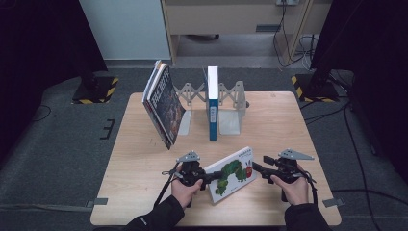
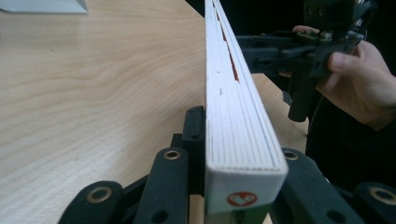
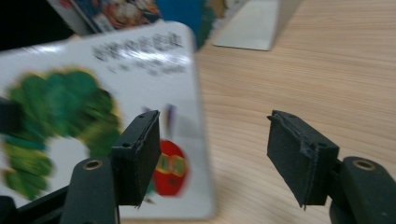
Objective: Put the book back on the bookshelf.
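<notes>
The caterpillar book [image 1: 233, 173] is pinched at its edge by the left gripper [image 2: 238, 186] near the table's [image 1: 144, 159] front edge. The right gripper [image 3: 212, 158] is spread beside it, unclamped. Shelving in the rack [image 1: 230, 108], beside the 1 blue book [image 1: 212, 103] at the back edge, is judged outstanding.

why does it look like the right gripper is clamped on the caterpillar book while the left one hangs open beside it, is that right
Not quite, the sides are swapped. The left gripper view shows the left gripper clamped on the edge of the caterpillar book. The right gripper view shows the right gripper with its jaws open beside the book, nothing between them.
</notes>
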